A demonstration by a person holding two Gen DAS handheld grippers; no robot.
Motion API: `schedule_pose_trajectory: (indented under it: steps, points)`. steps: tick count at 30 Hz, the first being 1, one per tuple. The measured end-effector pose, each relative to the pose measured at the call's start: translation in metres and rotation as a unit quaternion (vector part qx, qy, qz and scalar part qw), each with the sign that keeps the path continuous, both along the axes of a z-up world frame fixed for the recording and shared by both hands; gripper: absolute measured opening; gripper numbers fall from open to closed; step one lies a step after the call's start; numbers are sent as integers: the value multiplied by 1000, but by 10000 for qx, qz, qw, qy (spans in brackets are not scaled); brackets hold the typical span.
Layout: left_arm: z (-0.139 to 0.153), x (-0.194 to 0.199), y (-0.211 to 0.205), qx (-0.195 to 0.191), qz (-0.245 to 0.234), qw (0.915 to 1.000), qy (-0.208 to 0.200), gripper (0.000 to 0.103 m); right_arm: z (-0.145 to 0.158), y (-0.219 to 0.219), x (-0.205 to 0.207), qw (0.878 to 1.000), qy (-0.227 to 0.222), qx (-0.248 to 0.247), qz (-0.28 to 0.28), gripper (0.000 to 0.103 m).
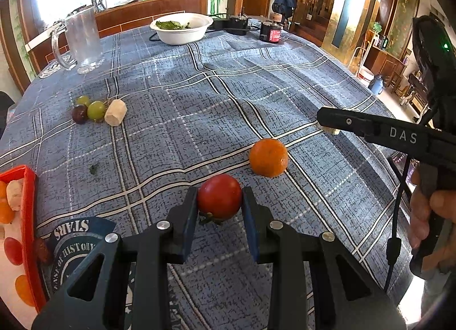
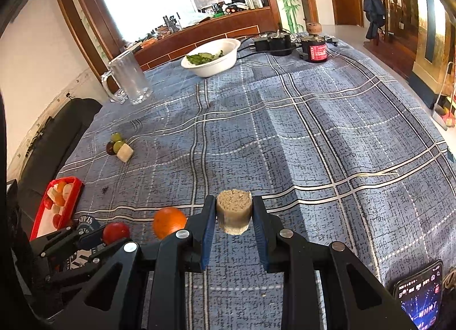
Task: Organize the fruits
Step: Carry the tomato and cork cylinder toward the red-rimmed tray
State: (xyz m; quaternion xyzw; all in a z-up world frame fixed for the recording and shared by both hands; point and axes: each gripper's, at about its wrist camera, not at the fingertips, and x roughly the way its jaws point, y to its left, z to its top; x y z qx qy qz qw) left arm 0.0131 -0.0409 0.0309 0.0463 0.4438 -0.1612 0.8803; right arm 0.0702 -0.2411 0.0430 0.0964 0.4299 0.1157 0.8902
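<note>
My left gripper is shut on a red tomato, held just above the blue plaid tablecloth. An orange rests on the cloth just beyond it to the right. My right gripper is shut on a pale sugarcane chunk, lifted off the cloth; the right gripper also shows at the right of the left wrist view. Farther left lie grapes beside another pale chunk. A red tray at the near left holds several fruits.
A glass mug stands at the back left and a white bowl of greens at the back middle, with black devices behind it. A phone lies at the near right. A person's hand grips the right tool.
</note>
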Motion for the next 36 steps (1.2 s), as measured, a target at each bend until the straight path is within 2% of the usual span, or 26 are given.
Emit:
schedule_pose_trajectory:
  steps: [7, 16, 24, 29, 36]
  points:
    - [15, -13, 19, -168, 137, 9997, -149, 27, 12, 19, -10, 9995, -87, 79, 297, 27]
    - [42, -45, 87, -498, 796, 9948, -387, 28, 28, 57, -20, 9966, -220, 104, 789, 26]
    - [60, -83, 160, -430, 1644, 9830, -701, 28, 36, 95, -29, 9914, -262, 171, 1271, 26]
    - [53, -97, 201, -375, 2151, 9737, -647, 28, 39, 128, -34, 9853, -200, 265, 1678, 26]
    - [41, -108, 234, -354, 2522, 9655, -541, 28, 44, 187, -43, 9720, -132, 359, 2321, 26]
